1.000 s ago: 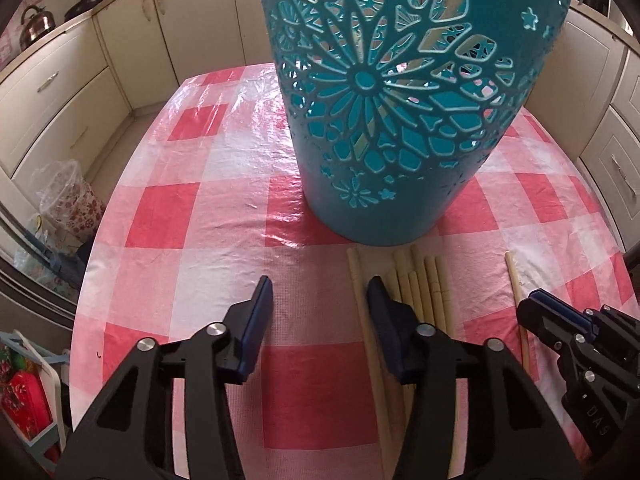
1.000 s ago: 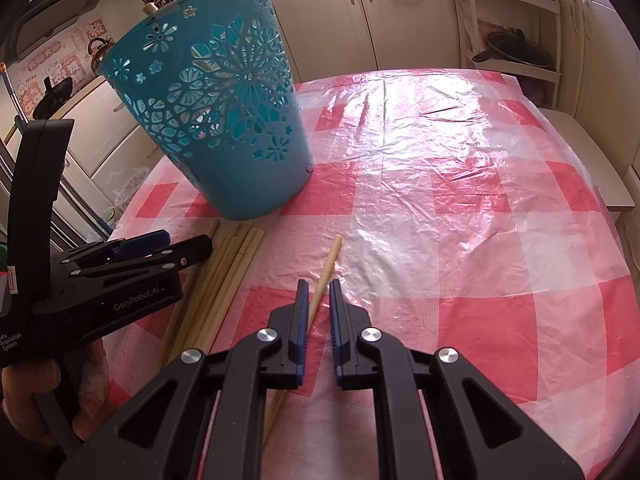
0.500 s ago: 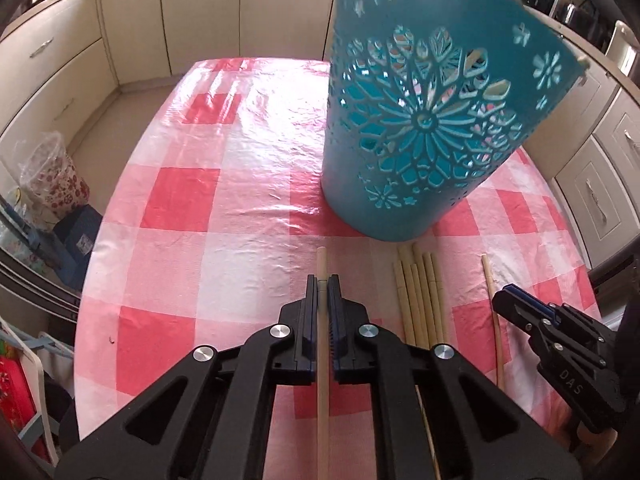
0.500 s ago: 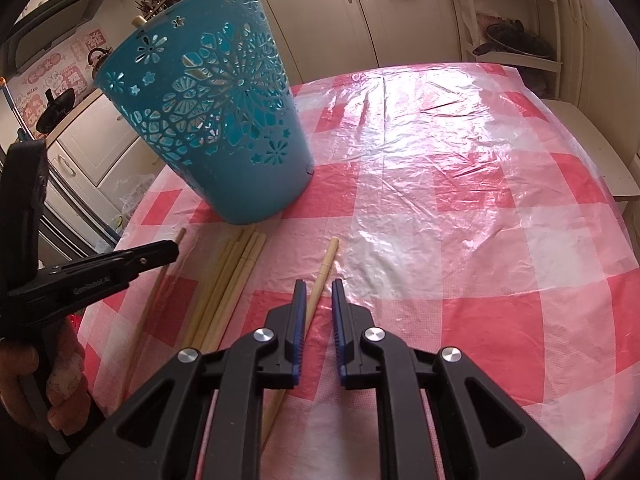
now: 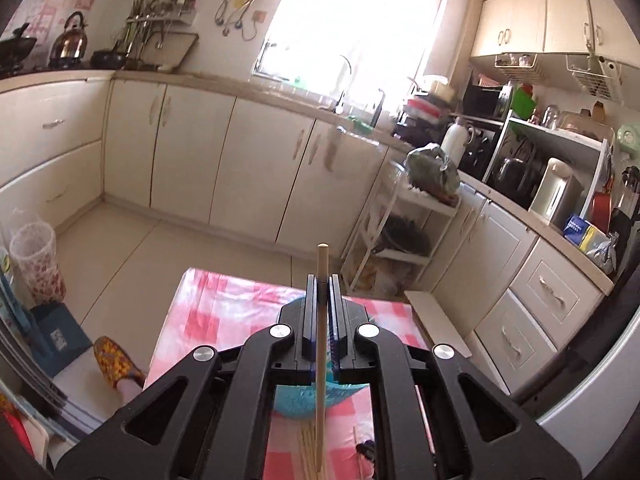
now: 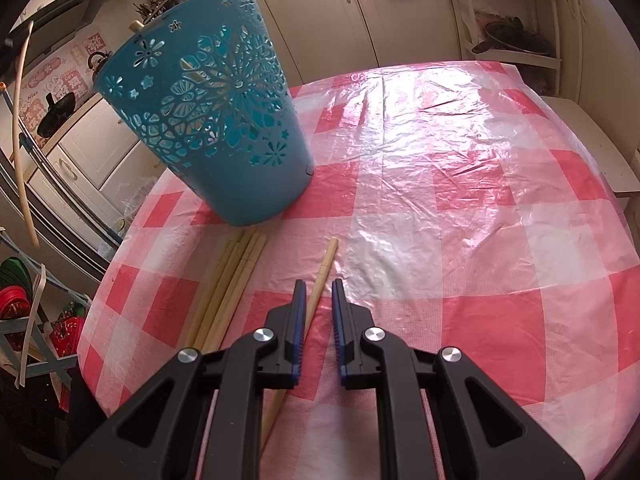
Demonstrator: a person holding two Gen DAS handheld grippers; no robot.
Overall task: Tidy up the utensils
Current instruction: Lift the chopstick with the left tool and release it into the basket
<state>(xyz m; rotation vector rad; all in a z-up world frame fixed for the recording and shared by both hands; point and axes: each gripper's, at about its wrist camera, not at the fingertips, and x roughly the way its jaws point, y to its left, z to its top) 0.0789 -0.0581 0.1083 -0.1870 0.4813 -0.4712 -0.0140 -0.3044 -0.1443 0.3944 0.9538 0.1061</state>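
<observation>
Checkered tablecloth (image 6: 440, 184): teal basket (image 6: 224, 120), loose chopsticks (image 6: 228, 280); left fingers (image 5: 321, 300) clamp chopstick (image 5: 320, 360); right fingers (image 6: 319, 304) parted, empty.

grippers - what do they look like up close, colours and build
Both match: the left gripper and the right gripper have matte black plastic frames with triangular cut-outs, round silver pivot bolts, and narrow fingers lined with ribbed blue pads. No cables, sleeves or markings show.
</observation>
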